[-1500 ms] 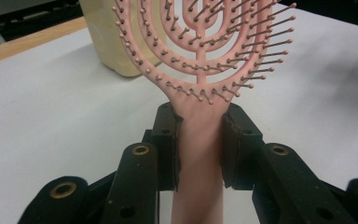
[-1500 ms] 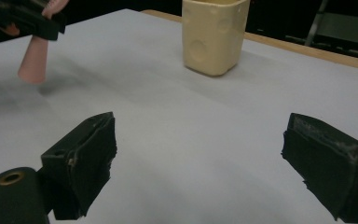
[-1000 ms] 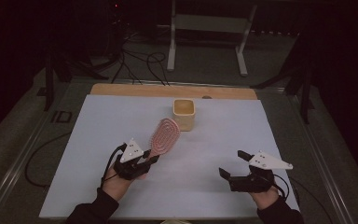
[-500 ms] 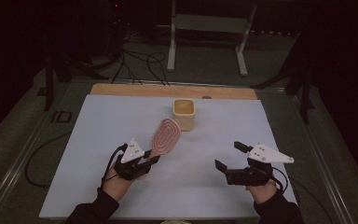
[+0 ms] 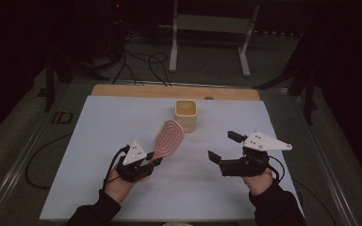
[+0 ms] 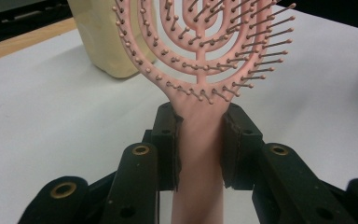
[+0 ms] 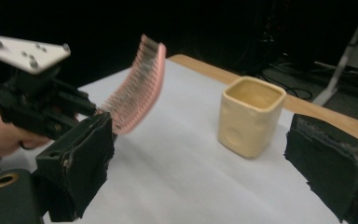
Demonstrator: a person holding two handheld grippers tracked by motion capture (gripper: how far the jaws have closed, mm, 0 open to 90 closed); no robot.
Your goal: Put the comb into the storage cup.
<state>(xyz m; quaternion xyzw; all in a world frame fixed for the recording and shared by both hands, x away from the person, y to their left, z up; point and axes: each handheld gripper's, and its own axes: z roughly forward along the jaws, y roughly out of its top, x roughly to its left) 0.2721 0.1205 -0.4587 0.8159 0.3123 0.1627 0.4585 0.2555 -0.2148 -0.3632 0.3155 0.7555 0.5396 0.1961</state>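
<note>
Right claw (image 5: 220, 147) has lifted off the tabletop (image 5: 99, 141) since the earlier frames and sits a bit higher and closer to centre in the high view; left claw (image 5: 156, 159) and the brush haven't shifted.

Left to right: left hand (image 5: 122, 181) low left of the tabletop, its claw clamped on the handle of the pink hairbrush (image 5: 168, 138). Left gripper view: both pads pressed against the handle (image 6: 200, 154) just under the brush head, bristles facing the camera. The brush is held off the surface, angled up and away from the person toward the cup, head raised. Brush head ends just beside the cream square cup (image 5: 186, 114); can't tell if they touch. Cup stands upright near the far middle of the tabletop, close to the wooden strip (image 5: 122, 91) along the back edge.

Right hand (image 5: 259, 181) low right, well apart from the brush. Right claw wide open, nothing in it, pointing left toward the middle. Right gripper view: brush (image 7: 137, 91) and cup (image 7: 249, 116) both seen between its spread pads, farther off.
</note>
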